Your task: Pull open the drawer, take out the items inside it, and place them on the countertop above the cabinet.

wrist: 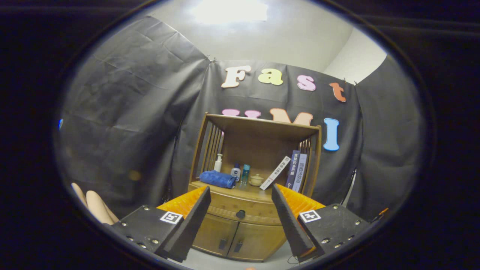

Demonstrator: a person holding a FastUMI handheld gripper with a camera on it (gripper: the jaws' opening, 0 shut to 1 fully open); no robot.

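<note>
With the gripper (240, 195) held well back from the cabinet (245, 225), its fingers are spread wide and nothing is caught between them. The cabinet is framed in the gap between the fingers, beyond their tips, no contact seen.

The drawer (228, 208) is seen closed, flush under the countertop (243, 192), with a dark round knob (240, 214) at its centre. Knob is roughly midway between the two fingers, further out. Drawer contents cannot be seen.

Two lower doors (236, 238) are shut below the drawer, each with a small dark handle near the middle seam.

On the countertop, under the open shelf frame (262, 127): a rolled blue towel (218, 179) on the left, a white pump bottle (218, 163) behind it, a small dark-capped bottle (235, 171) and a teal bottle (245, 173) just beside the towel, a small lidded pot (256, 179) near the middle. A white book (275, 173) is leaned tilted against upright books (296, 170) on the right.

Fingers of a hand (93, 202) are visible beside the left finger of the gripper.
</note>
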